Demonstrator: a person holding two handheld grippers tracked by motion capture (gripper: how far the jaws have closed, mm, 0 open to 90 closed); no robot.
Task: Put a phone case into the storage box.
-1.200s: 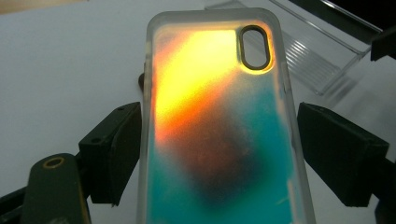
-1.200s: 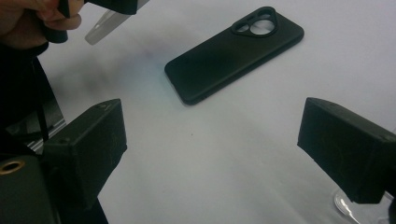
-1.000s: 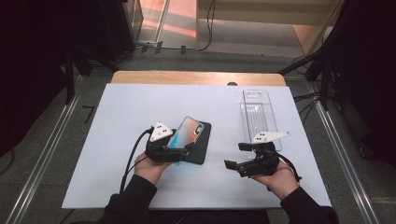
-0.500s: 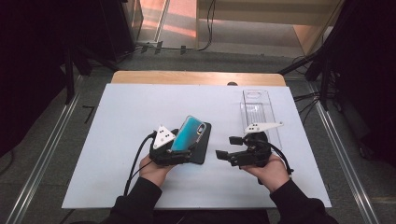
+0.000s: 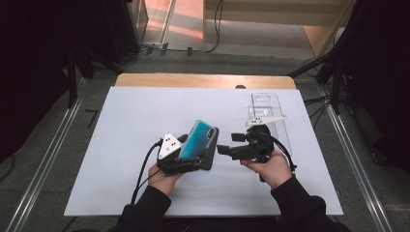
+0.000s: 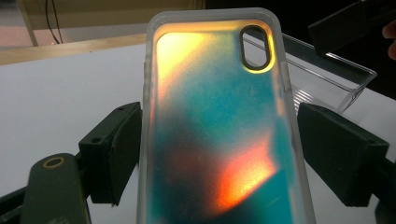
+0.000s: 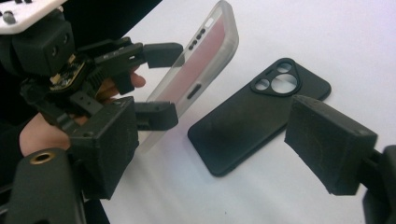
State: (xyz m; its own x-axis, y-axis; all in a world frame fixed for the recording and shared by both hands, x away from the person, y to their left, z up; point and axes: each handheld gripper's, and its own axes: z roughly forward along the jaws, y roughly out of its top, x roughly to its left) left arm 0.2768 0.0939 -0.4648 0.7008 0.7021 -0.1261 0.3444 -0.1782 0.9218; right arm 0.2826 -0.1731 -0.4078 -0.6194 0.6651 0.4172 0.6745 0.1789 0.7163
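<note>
An iridescent teal and orange phone case [image 5: 198, 137] is raised off the table and tilted, with my left gripper [image 5: 192, 155] shut on its long sides. In the left gripper view both pads [image 6: 116, 149] press against the case [image 6: 215, 140]. A black phone case [image 7: 252, 121] lies flat on the white table beneath it, camera holes facing up. My right gripper [image 5: 223, 150] points left at the raised case and stops short of it. Its jaws have just been closing and stand open [image 7: 210, 144] with nothing between them.
A clear plastic case [image 5: 270, 108] lies at the back right of the white table top [image 5: 121, 121], just behind the right hand. A wooden edge [image 5: 193, 79] runs along the far side. Cables trail from both grippers toward the person.
The left gripper has tipped the iridescent case up off the black case. The right gripper has moved left and slightly up toward it, and its jaws have narrowed a little.
</note>
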